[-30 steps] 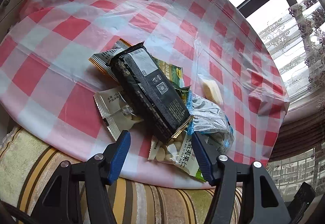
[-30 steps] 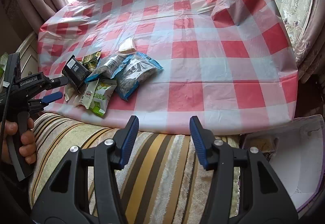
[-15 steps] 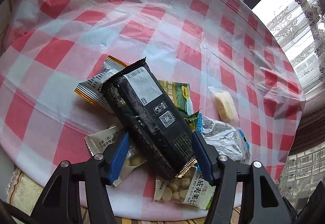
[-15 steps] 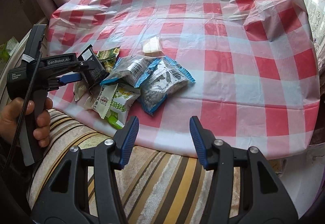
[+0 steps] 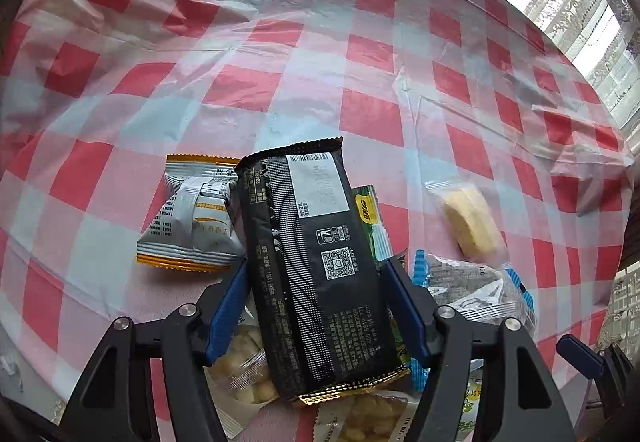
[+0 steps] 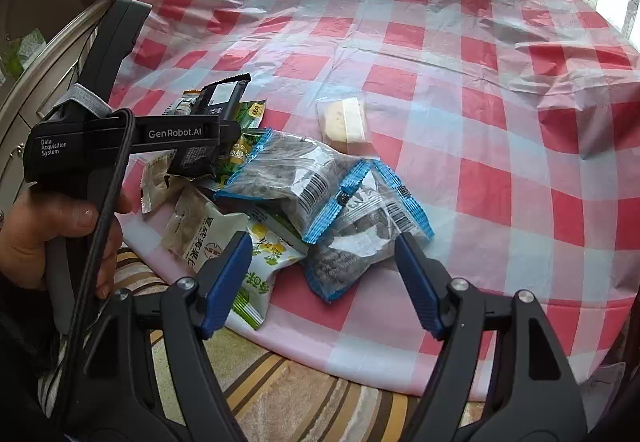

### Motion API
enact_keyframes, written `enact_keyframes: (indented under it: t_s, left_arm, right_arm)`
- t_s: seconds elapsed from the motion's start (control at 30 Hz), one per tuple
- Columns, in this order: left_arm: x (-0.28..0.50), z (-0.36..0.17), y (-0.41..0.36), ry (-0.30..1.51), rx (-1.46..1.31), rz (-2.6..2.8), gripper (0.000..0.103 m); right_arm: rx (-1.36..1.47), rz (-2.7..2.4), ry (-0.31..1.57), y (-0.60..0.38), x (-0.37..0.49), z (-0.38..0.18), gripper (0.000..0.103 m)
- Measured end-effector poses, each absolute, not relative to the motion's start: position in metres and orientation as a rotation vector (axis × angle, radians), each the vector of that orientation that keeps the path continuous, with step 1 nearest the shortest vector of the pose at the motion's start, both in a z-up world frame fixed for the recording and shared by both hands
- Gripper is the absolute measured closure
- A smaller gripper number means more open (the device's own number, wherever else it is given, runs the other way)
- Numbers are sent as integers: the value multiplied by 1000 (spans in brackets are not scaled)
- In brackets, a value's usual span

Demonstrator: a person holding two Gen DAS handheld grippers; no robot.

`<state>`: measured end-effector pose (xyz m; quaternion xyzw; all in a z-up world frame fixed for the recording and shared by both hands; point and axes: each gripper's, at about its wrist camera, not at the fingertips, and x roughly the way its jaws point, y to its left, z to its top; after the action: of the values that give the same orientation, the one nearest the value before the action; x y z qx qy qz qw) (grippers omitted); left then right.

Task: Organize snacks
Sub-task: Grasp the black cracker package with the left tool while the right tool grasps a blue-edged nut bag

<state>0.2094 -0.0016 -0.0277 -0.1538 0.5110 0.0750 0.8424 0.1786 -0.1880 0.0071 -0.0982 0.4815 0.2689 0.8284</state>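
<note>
A heap of snack packets lies at the near edge of the checked table. On top is a long black packet, which reaches in between the fingers of my left gripper; those jaws are opening and their pads stand just beside its long edges. Under it lie a white-and-orange packet and a green packet. My right gripper hovers over two blue-edged clear packets, its jaws opening with nothing gripped. A white nut packet sits by its left finger.
A yellow cake in clear wrap lies apart, behind the heap. A person's hand holds the left tool at the left. A striped cushion runs below the table edge. The wrinkled red-and-white cloth stretches toward a curtained window.
Both grippers have come forward over the heap. The left one now straddles the black packet's near half. The right one's jaws stand wider than before, above the blue-edged packets.
</note>
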Motion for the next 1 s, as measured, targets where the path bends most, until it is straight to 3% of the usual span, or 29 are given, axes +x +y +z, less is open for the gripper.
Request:
enact_keyframes:
  t_s: [0.13,0.43,0.9,1.0]
  left_arm:
    - [211,-28,-1,1066,-307,141,43]
    - [207,-29,11,1037,-363,138,48]
    - [199,-29,30,974,-464,173,49]
    - [198,-29,33,966,-476,179,49]
  right_arm:
    - [-182,576,1044,-176,191,1,22]
    - [-186,568,1066,-159,215,-10,22]
    - [-268,603,1057,-132,241,-23,22]
    - [-286,609,1061,-127,244,-23,30]
